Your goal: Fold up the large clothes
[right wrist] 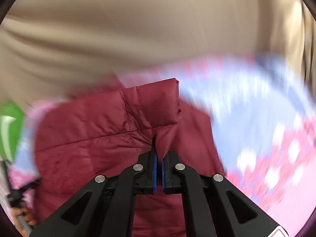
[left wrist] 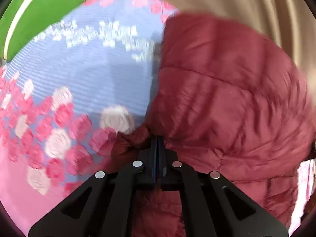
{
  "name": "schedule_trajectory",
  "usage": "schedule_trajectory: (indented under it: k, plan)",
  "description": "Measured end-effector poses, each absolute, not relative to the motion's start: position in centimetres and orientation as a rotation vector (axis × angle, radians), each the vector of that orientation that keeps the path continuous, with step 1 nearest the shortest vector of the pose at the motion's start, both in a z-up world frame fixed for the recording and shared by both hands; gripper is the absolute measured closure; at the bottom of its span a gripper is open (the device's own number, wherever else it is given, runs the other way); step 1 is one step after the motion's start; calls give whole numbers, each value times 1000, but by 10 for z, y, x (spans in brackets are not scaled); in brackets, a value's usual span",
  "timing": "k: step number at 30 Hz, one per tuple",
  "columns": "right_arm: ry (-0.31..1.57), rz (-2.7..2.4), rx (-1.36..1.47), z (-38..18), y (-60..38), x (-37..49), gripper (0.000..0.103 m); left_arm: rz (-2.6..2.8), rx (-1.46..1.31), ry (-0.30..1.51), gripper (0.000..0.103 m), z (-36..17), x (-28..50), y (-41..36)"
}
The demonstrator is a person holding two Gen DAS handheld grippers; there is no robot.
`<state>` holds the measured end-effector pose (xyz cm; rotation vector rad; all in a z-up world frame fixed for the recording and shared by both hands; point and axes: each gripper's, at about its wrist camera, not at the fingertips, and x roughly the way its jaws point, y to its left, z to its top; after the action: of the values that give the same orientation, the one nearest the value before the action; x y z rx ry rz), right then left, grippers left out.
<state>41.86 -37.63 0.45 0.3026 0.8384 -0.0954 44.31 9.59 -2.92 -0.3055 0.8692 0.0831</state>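
Left gripper (left wrist: 158,144): jaws pressed nearly flat together, pinching a bunched fold of the maroon quilted jacket (left wrist: 227,98). Right gripper (right wrist: 159,156): jaws narrow, blue pads (right wrist: 154,169) clamped on a thin flap of the same jacket, which rises from 12 o'clock of the tips. In the left view the jacket spreads from the tips toward 1–3 o'clock over a floral bedspread (left wrist: 88,69), blue with pink and white roses; in the right view it fills 9–12 o'clock. Judgement: puffy, padded, light for its bulk, soft and limp, shell fabric probably slick; hold at seams or hem edges, where the stitching gives bite. Look: deep red, stitched quilt channels, fine creases, one squared corner standing up in the right view. Beige curtain (right wrist: 138,29) behind; green object (left wrist: 39,9) at 10 o'clock, left view. Both views are motion-blurred.
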Motion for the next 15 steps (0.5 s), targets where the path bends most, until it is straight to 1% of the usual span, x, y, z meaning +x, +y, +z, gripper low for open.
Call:
schedule_trajectory:
  k: [1, 2, 5, 6, 8, 10, 11, 13, 15]
  plan:
    - [897, -96, 317, -17, -381, 426, 101, 82, -298, 855, 103, -30, 441, 95]
    - [909, -79, 336, -34, -384, 427, 101, 87, -278, 850, 103, -29, 441, 92]
    - [882, -97, 285, -31, -375, 425, 100, 93, -266, 839, 103, -29, 442, 88]
    - [882, -107, 270, -27, -373, 424, 100, 91, -269, 835, 103, -30, 441, 88]
    - [849, -173, 264, -15, -377, 417, 96, 91, -270, 822, 103, -31, 437, 87]
    - [787, -286, 289, 2, -382, 399, 83, 95, -265, 809, 103, -34, 429, 89]
    - [734, -303, 300, 15, -377, 388, 83, 98, -266, 805, 103, -34, 428, 88]
    - [690, -179, 290, 34, -353, 378, 84, 100, -272, 801, 103, -35, 424, 87]
    - [700, -23, 227, 45, -314, 378, 84, 96, -279, 799, 103, -37, 419, 86]
